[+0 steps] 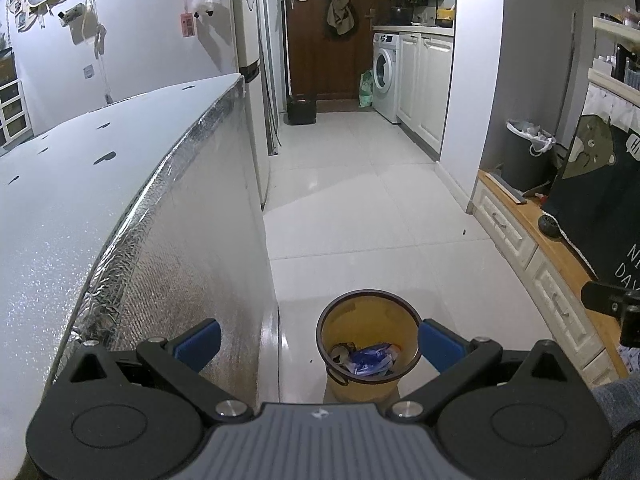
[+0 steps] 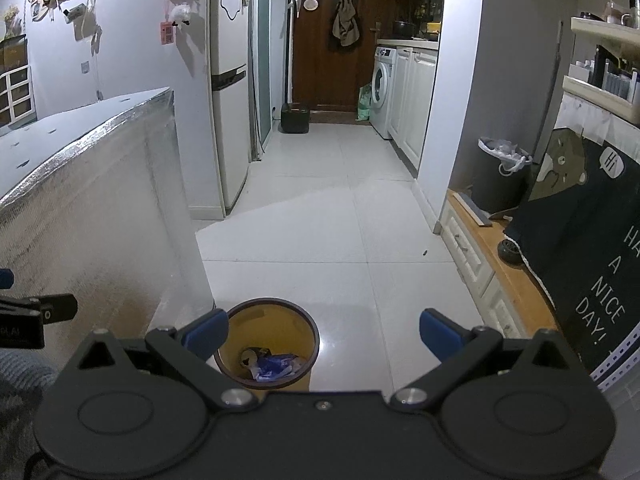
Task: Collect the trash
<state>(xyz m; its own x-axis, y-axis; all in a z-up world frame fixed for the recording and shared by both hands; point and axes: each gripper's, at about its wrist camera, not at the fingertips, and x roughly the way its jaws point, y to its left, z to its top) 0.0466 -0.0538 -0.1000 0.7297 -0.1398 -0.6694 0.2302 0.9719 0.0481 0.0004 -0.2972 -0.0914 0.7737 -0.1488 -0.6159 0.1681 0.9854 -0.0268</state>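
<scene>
Translucent amber round plastic bin (image 1: pixel 368 340) on the white tiled floor (image 1: pixel 360 200) holds crumpled blue plastic wrapper (image 1: pixel 372 358) and a dark can (image 1: pixel 340 352); left gripper (image 1: pixel 318 342) and right gripper (image 2: pixel 324 334) both spread apart, empty.

Left tool (image 1: pixel 318 342): jaws spread wide, blue pads (image 1: pixel 199 343) well apart, nothing between them. Pointing forward and tilted down. Linkage arms splayed symmetric on both sides.

Right tool (image 2: pixel 324 336): same state, jaws wide, blue pads (image 2: pixel 440 338) well apart, nothing gripped. Also forward and tilted down.

I see both tools side by side at about the same height. The right tool's black body shows at the right edge of the left view, the left tool's at the left edge of the right view. Grey sleeve (image 1: pixel 618 408) visible low right in left view, another sleeve low left in right view.
</scene>
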